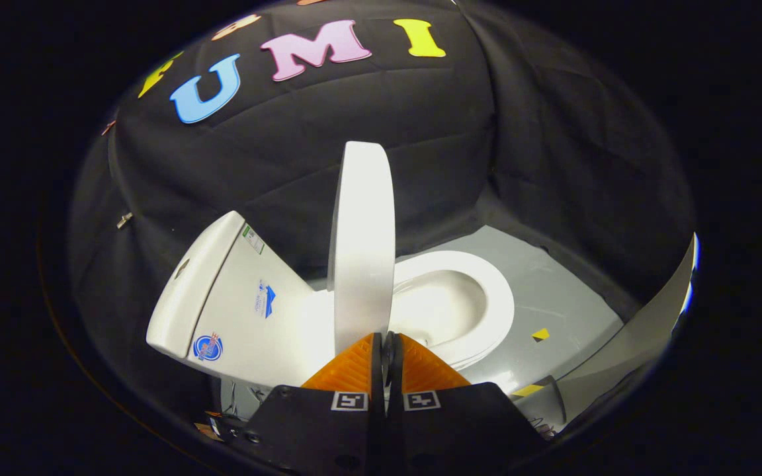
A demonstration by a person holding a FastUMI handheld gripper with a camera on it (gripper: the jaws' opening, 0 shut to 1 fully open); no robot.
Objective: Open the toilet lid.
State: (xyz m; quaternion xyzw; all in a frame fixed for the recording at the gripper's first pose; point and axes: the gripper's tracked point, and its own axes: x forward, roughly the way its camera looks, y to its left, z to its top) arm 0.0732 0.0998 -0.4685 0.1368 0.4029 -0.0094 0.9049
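Note:
The white toilet lid (pixel 361 251) stands raised, nearly upright and seen edge-on, between the tank (pixel 222 297) on its left and the open seat ring (pixel 497 301) and bowl (pixel 437 307) on its right. My gripper (pixel 384 337) is shut, its orange fingers (pixel 351 370) pressed together with nothing visible between them. The fingertips sit right at the lid's near lower edge. I cannot tell whether they touch it.
The toilet stands on a grey floor panel (pixel 566 291) with small yellow markers (pixel 540 334). Black cloth walls close in behind and on both sides. A pale curved panel (pixel 645 324) rises to the right of the floor.

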